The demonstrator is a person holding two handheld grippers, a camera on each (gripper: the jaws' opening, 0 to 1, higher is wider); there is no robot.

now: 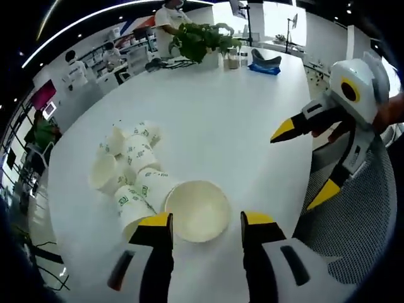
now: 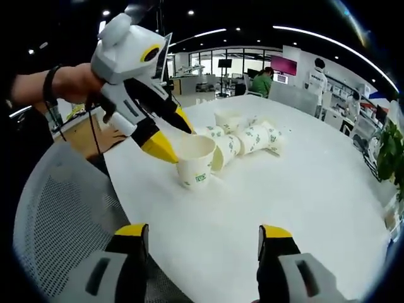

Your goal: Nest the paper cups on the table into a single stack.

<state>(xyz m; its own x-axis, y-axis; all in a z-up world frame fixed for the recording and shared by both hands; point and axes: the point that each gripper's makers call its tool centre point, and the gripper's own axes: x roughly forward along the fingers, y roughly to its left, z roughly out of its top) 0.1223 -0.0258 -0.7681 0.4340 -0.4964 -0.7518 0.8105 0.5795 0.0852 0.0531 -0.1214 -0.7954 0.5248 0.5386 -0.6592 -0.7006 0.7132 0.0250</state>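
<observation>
An upright white paper cup point(image 1: 197, 210) stands near the table's edge, just beyond my left gripper point(image 1: 206, 219), whose yellow-tipped jaws are open on either side of it. In the right gripper view the same cup point(image 2: 196, 161) stands with the left gripper point(image 2: 173, 139) held over its rim from the left, not closed on it. Several more cups point(image 1: 132, 164) with green print lie tumbled in a pile behind it, also seen as a row point(image 2: 246, 139). My right gripper point(image 2: 203, 232) is open and holds nothing; it hangs open beside the table point(image 1: 302, 167).
The round white table point(image 1: 221, 113) carries a potted plant point(image 1: 202, 38) and a blue item point(image 1: 265, 63) at its far side. A grey mesh chair point(image 1: 353, 233) point(image 2: 57, 214) stands by the near edge. People stand at desks in the background.
</observation>
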